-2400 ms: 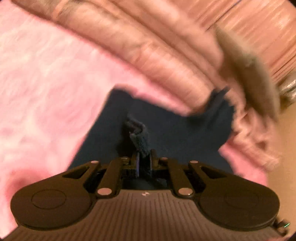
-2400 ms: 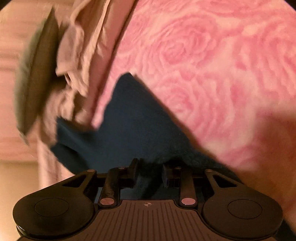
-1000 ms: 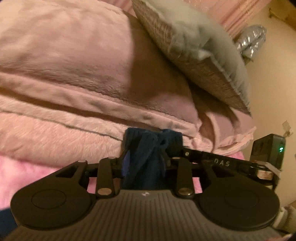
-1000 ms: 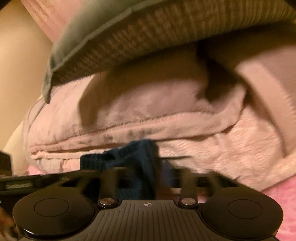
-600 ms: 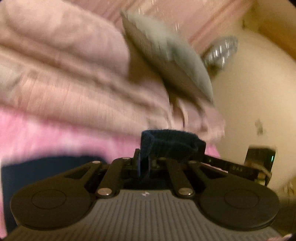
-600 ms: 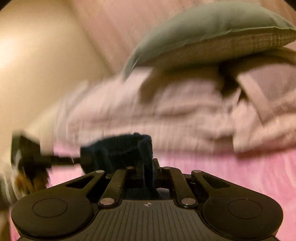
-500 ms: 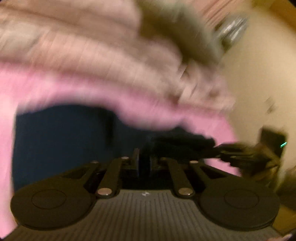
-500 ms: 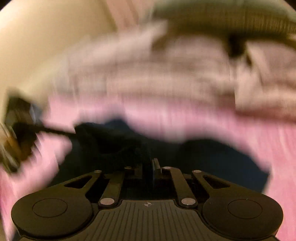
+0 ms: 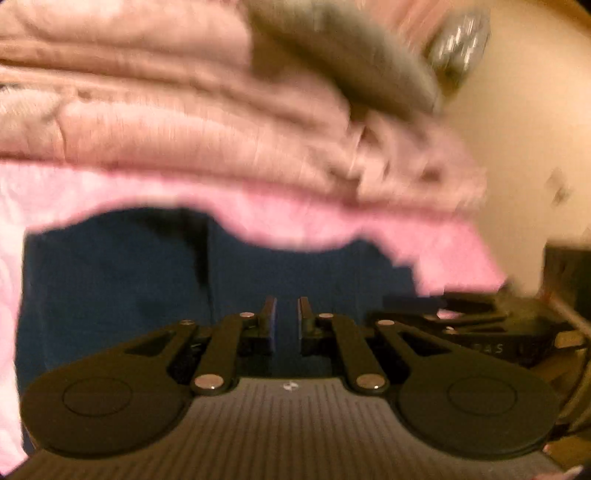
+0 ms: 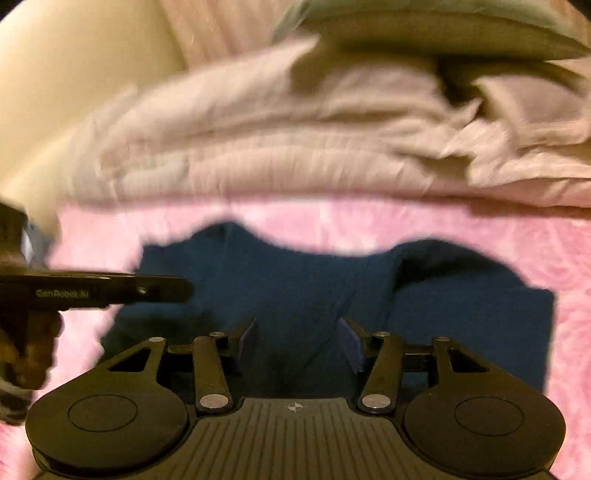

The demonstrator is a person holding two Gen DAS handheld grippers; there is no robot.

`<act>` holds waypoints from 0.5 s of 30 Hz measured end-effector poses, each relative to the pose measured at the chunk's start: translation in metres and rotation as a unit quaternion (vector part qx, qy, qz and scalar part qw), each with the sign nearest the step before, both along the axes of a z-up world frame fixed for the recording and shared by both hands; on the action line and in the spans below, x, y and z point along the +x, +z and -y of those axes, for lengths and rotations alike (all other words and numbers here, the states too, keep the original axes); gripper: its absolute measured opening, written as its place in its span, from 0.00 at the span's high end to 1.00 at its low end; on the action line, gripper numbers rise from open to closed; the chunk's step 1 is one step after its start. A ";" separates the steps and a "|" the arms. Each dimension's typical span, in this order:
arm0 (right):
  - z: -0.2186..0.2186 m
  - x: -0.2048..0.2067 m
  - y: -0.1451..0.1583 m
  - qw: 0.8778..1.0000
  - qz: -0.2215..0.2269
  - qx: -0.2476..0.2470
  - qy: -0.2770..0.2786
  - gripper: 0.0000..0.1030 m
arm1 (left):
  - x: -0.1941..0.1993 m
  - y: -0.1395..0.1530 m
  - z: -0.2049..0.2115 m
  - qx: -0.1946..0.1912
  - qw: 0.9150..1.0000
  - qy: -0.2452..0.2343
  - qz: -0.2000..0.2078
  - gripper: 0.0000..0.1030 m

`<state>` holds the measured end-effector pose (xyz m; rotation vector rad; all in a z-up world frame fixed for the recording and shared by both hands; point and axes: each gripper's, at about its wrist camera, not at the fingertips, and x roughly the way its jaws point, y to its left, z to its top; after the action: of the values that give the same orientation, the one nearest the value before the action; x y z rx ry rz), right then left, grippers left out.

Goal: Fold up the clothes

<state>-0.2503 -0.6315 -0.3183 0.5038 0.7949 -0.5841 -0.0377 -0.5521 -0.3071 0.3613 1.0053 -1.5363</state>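
A navy garment [image 9: 110,288] [image 10: 295,280] lies spread on the pink rose-patterned bedspread [image 9: 295,221] [image 10: 369,225]. My left gripper [image 9: 286,306] is low over its near part. The jaws stand a narrow slit apart with navy cloth in the slit, so it is shut on the garment. In the right wrist view the left gripper [image 10: 162,288] reaches in from the left over the garment's corner. My right gripper [image 10: 301,325] is opening. Its blue pads [image 10: 351,343] stand well apart and press on nothing, with the garment under them. The picture is blurred.
Folded pale pink blankets [image 9: 184,129] [image 10: 277,158] are piled just beyond the garment, with a grey pillow [image 9: 351,55] [image 10: 443,33] on top. A cream wall [image 9: 517,129] and a dark box [image 9: 565,266] lie to the right. A hand [image 10: 29,350] grips the left tool.
Both grippers swung down from in front of the blanket pile, bringing the held navy edge onto the spread garment. The right jaws have parted and let the cloth go; the left jaws stay narrow.
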 end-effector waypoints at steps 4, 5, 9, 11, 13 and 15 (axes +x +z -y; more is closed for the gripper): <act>-0.030 0.011 -0.019 0.994 -0.069 -0.076 0.024 0.49 | -0.019 -0.010 -0.034 0.021 0.997 -0.008 0.073 0.94; -0.034 0.007 -0.013 0.994 -0.075 -0.075 0.015 0.48 | -0.018 -0.003 -0.045 0.018 0.997 -0.006 0.075 0.94; -0.064 -0.034 0.012 0.996 -0.061 -0.067 -0.023 0.48 | -0.023 0.018 -0.091 0.005 0.996 -0.010 0.084 0.93; -0.086 -0.052 0.014 0.995 -0.074 -0.055 -0.037 0.48 | -0.027 0.014 -0.115 0.025 0.997 -0.009 0.073 0.93; -0.115 -0.072 0.002 0.991 -0.112 -0.039 -0.057 0.48 | -0.033 0.008 -0.141 0.048 0.996 -0.009 0.068 0.93; -0.145 -0.092 -0.009 0.985 -0.151 -0.024 -0.076 0.48 | -0.041 0.000 -0.171 0.077 0.994 -0.009 0.076 0.93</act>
<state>-0.3422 -0.4865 -0.3275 0.4401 1.0327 -0.8318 -0.0791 -0.3810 -0.3068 0.5880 1.0054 -1.4284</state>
